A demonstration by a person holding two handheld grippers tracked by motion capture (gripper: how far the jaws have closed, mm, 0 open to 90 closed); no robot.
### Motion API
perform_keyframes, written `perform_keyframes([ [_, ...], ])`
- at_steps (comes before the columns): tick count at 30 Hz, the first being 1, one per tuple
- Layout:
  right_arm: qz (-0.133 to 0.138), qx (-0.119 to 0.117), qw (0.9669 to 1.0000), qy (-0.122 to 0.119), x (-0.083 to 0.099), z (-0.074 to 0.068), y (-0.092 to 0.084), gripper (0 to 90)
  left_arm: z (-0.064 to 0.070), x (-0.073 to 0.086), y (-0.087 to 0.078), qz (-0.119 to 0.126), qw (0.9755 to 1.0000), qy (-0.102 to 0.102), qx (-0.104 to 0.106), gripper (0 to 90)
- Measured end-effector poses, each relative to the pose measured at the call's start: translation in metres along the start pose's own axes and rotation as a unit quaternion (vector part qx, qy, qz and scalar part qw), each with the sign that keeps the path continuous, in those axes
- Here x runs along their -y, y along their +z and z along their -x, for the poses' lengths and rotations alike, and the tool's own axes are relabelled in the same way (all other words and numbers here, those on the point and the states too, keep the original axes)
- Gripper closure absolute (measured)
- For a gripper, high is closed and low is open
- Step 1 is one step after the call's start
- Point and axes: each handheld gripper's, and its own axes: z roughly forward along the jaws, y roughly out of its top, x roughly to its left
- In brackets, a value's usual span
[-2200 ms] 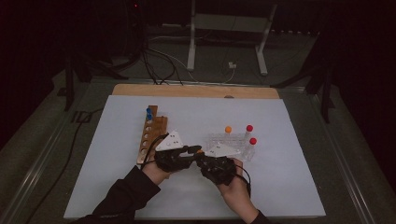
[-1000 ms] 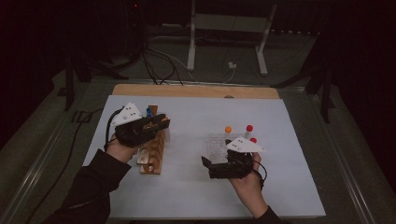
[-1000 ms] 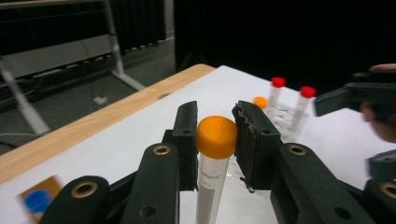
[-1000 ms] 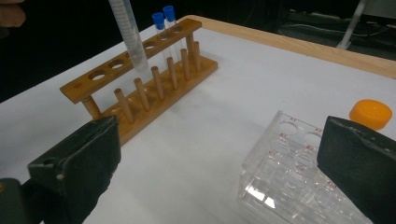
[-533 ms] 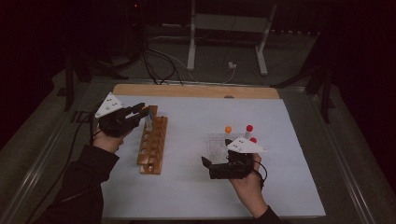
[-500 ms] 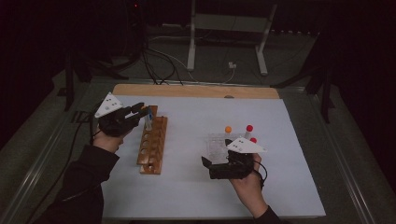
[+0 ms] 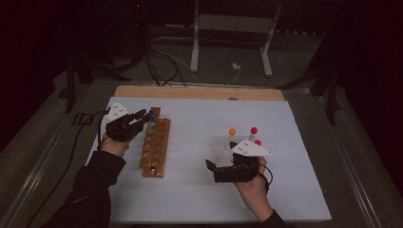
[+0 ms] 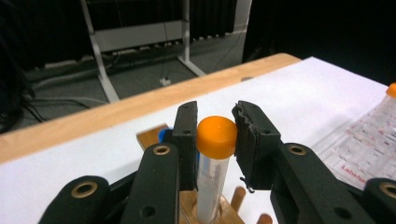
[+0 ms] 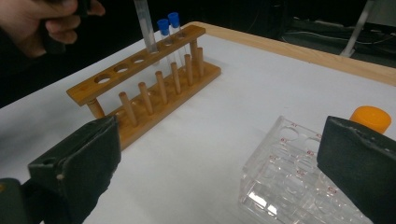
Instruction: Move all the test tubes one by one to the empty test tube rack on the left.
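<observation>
My left fingers [image 8: 215, 140] clamp an upright orange-capped tube [image 8: 212, 177] above the rack [image 7: 154, 147], upper left; right fingers [image 9: 224, 168] apart.

Overhead forward; gripper close-ups; shared wooden rack [image 7: 155, 147]

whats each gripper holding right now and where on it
The left gripper clamps an orange-capped tube by its cap, over the wooden rack. The right gripper is open, holding nothing.
</observation>
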Motion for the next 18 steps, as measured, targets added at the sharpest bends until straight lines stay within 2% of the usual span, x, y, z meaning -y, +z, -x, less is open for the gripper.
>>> perform_keyframes([
  [10, 0.0, -0.002, 1.0, 0.001, 0.0, 0.0, -0.001, 0.0, 0.003, 0.022, 0.013, -0.032, 0.9995, -0.002, -0.004, 71.7],
  [14, 0.0, -0.003, 1.0, 0.001, 0.0, 0.0, -0.001, 0.0, 0.004, 0.026, 0.013, -0.03, 0.9995, -0.005, -0.005, 71.6],
  [18, -0.002, -0.007, 1.0, 0.0, 0.0, 0.0, 0.0, 0.0, 0.005, 0.027, 0.012, -0.034, 0.9994, 0.0, -0.008, 71.4],
])
